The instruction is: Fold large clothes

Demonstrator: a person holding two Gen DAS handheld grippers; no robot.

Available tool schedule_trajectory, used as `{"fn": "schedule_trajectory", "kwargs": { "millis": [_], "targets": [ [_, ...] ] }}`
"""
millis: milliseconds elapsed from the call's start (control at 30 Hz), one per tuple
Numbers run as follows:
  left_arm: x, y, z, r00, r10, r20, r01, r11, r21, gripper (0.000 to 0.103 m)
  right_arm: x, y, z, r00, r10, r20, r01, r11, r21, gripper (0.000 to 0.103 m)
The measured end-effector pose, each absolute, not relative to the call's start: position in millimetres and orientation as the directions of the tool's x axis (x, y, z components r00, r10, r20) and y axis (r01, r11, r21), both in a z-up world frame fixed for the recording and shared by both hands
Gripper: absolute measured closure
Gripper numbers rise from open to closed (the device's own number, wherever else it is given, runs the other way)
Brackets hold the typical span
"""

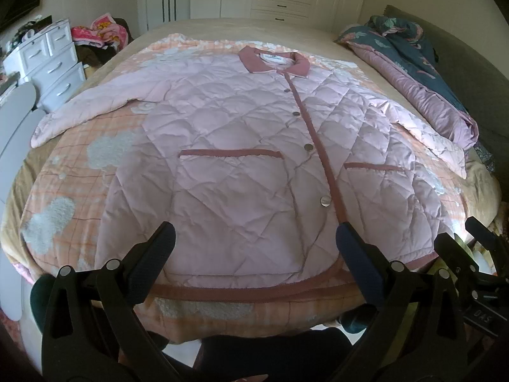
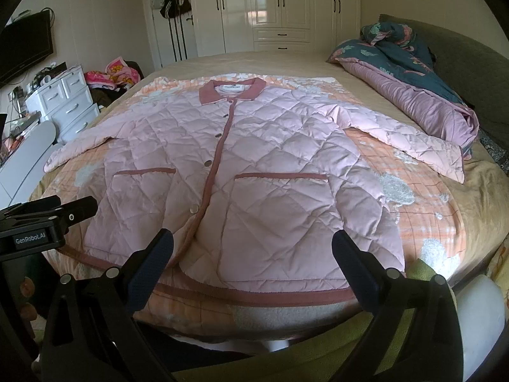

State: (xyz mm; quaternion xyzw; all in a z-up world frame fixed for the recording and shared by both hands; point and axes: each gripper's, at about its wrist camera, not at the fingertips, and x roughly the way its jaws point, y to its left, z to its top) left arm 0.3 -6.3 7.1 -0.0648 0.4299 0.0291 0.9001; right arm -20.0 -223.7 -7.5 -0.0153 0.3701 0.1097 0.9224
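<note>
A pale pink quilted jacket (image 1: 241, 146) (image 2: 261, 172) lies flat and buttoned on the bed, collar (image 1: 273, 62) (image 2: 232, 90) at the far end, hem towards me, both sleeves spread out sideways. Dark pink trim runs along its front, pockets and hem. My left gripper (image 1: 256, 238) hovers open just above the hem, left of the button line. My right gripper (image 2: 253, 248) is open too, over the hem right of the button line. Neither holds anything. The right gripper's body (image 1: 477, 248) shows at the left wrist view's right edge.
Under the jacket lies an orange checked blanket (image 1: 95, 146) (image 2: 423, 191) on a beige bed. A rolled purple and teal quilt (image 1: 423, 73) (image 2: 413, 89) lies along the bed's right side. White drawers (image 1: 54, 60) (image 2: 70, 102) stand left, wardrobes (image 2: 280, 6) behind.
</note>
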Motion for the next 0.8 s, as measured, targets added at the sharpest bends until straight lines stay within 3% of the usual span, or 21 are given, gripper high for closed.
{"fn": "schedule_trajectory", "kwargs": {
  "millis": [800],
  "targets": [
    [15.7,-3.3,1.6,0.614,-0.010,-0.789,-0.111,0.989,-0.099,0.008,-7.0,-224.7,-5.6,0.693,0.182,-0.698,-0.202,0.978,0.055,0.004]
  ]
}}
